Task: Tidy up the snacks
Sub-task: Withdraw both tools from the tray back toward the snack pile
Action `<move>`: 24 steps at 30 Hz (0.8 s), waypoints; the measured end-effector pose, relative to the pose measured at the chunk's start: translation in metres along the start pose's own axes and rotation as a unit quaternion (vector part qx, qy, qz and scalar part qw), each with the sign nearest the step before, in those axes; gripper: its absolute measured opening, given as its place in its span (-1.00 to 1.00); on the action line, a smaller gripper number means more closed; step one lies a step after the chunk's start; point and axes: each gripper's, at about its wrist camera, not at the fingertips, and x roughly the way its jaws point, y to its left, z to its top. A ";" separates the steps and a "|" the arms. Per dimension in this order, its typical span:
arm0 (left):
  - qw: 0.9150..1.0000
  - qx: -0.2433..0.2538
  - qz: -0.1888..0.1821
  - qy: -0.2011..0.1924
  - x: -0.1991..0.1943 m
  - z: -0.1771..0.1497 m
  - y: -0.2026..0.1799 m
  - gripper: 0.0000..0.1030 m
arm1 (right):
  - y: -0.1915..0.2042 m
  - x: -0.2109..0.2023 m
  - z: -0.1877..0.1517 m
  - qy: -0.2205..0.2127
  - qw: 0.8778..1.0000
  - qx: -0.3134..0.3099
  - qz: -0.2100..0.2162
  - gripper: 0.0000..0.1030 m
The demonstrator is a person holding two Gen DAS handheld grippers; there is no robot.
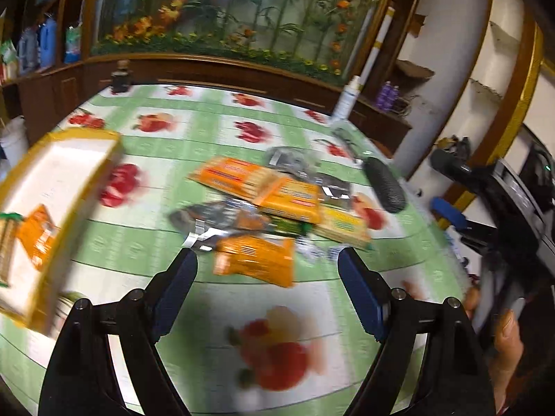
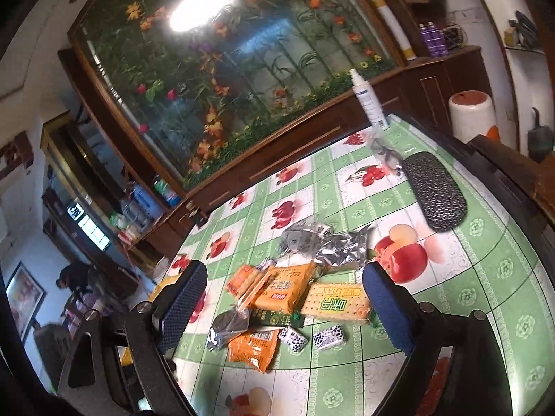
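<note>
A heap of snack packets lies mid-table: orange packets [image 1: 255, 263] [image 2: 282, 289], silver foil packets [image 1: 215, 215] [image 2: 341, 251], a yellow cracker pack [image 2: 334, 301] [image 1: 341, 227] and small black-and-white candies [image 2: 329, 337]. At the left stands a yellow-rimmed box [image 1: 81, 192] with an orange packet [image 1: 38, 239] and a cracker pack inside. My left gripper [image 1: 267, 268] is open just short of the nearest orange packet, nothing between its fingers. Over the heap hovers my right gripper [image 2: 284, 301], open and empty. The left view is blurred.
On the fruit-print tablecloth [image 2: 461, 277] lie a dark glasses case [image 2: 433, 190] [image 1: 383, 183], spectacles [image 2: 386, 154] and a white spray bottle [image 2: 369, 100] at the far right. A dark jar [image 1: 120, 78] stands at the far edge. A person's hand [image 1: 503, 339] shows at the right of the left view.
</note>
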 end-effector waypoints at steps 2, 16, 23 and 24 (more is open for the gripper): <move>0.997 -0.035 -0.073 0.001 0.006 -0.012 -0.014 0.62 | 0.006 0.001 0.000 -0.007 1.000 0.000 -0.008 0.82; 0.967 -0.196 -0.144 -0.070 -0.010 -0.024 -0.011 0.61 | 0.039 -0.025 -0.010 -0.145 0.988 -0.021 -0.055 0.88; 0.978 -0.144 -0.140 -0.058 -0.012 -0.021 -0.023 0.61 | 0.024 -0.011 -0.004 -0.087 0.993 0.042 -0.067 0.90; 0.980 -0.130 -0.140 -0.051 -0.011 -0.019 -0.021 0.61 | 0.022 -0.011 -0.002 -0.082 0.993 0.040 -0.069 0.90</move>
